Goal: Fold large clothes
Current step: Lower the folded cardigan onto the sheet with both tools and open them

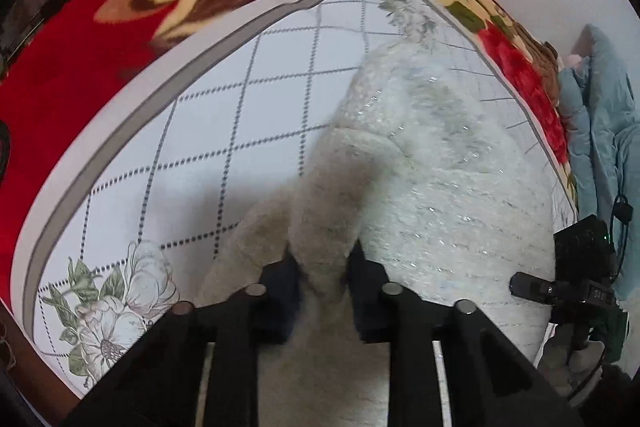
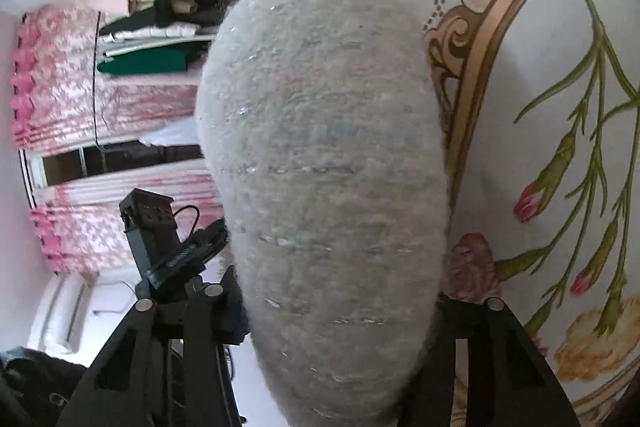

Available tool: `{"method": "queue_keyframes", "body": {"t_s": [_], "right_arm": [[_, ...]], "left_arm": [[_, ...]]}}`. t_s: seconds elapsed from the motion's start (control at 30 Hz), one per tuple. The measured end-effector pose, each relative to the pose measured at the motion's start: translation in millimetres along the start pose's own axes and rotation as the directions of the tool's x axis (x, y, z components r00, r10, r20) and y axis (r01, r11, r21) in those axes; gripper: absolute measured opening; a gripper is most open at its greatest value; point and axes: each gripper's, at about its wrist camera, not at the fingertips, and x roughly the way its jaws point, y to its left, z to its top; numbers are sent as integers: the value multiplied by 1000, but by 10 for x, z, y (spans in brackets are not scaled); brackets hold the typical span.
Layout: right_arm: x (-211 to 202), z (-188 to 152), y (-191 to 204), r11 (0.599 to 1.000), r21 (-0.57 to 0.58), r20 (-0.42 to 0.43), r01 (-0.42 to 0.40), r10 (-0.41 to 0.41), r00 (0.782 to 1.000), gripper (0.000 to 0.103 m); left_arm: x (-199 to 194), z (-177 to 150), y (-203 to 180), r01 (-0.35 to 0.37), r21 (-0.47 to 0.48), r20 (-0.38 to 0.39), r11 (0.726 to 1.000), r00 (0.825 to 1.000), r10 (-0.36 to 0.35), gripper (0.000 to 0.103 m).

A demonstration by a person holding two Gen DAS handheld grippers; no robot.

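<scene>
A bed [image 1: 200,131] covered by a white quilted sheet with grey dotted diamonds and printed flowers. A red floral blanket [image 1: 80,39] lies along its far edge. A fluffy white sweater [image 1: 432,167] lies on the sheet.

The sweater [image 1: 420,155] is seen as fuzzy, long-napped knit with glinting threads worked in rows. The bed sheet [image 1: 224,131] is shown as smooth, matt printed cloth, the red blanket [image 1: 80,39] as plush fleece. The left gripper [image 1: 323,269] is made of matt black plastic with dull metal pins
</scene>
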Motion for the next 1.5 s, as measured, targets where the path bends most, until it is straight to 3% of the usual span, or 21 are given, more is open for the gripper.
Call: {"method": "queue_keyframes", "body": {"t_s": [0.17,0.33,0.5,0.63,0.83,1.0,1.1,1.2,1.23,1.27,1.3,1.33,1.37,1.4,1.43,1.5], "right_arm": [[-208,32,144,998,1,39,-58,58,998,49],[-755,277,300,994,-36,107,-108,111,988,48],[-1546,902,277,990,-47,216,-130,137,967,48],[-2238,1500,30,990,-32,302,-135,138,943,48],[-3482,2339,-875,997,49,360,-63,42,932,48],[-3989,2732,-1403,992,122,356,3,-47,933,55],[-4157,2828,-1540,986,150,333,66,-114,936,69],[-4165,2803,-1319,956,158,297,246,-284,912,90],[-4201,2757,-1231,924,145,297,354,-382,875,93],[-4199,2698,-1123,886,133,307,444,-463,831,103],[-4208,2631,-959,807,126,319,576,-583,747,103],[-4222,2579,-861,744,126,331,656,-655,679,103],[-4226,2519,-724,697,130,349,705,-698,626,103],[-4226,2426,-590,633,152,356,759,-752,555,103],[-4211,2352,-475,581,170,361,796,-788,499,103],[-4160,2158,-274,507,196,374,840,-830,414,103]], "left_arm": [[-187,261,-277,14,41,42,999,999,-16,16],[-240,778,-762,47,90,102,995,993,-56,15],[2,1369,-1537,109,164,115,980,985,-128,15],[512,1903,-2297,161,241,93,957,978,-187,15],[1346,2243,-3206,180,320,16,930,981,-195,16],[1811,2227,-3563,148,349,-38,925,989,-144,17],[1852,2161,-3649,78,381,-33,921,997,-70,26],[1707,2062,-3710,15,411,10,911,1000,-21,29],[1685,2039,-3734,-5,417,24,909,1000,-6,33],[1621,1993,-3753,-34,429,44,902,999,17,50],[1536,1935,-3774,-70,445,72,893,996,42,78],[1461,1880,-3792,-98,459,94,883,994,62,90],[1428,1861,-3824,-119,469,111,875,991,75,100],[1330,1788,-3842,-161,481,147,862,984,102,100],[1232,1716,-3856,-199,489,174,850,976,128,100],[1097,1651,-3885,-224,484,195,846,970,145,100]]}}
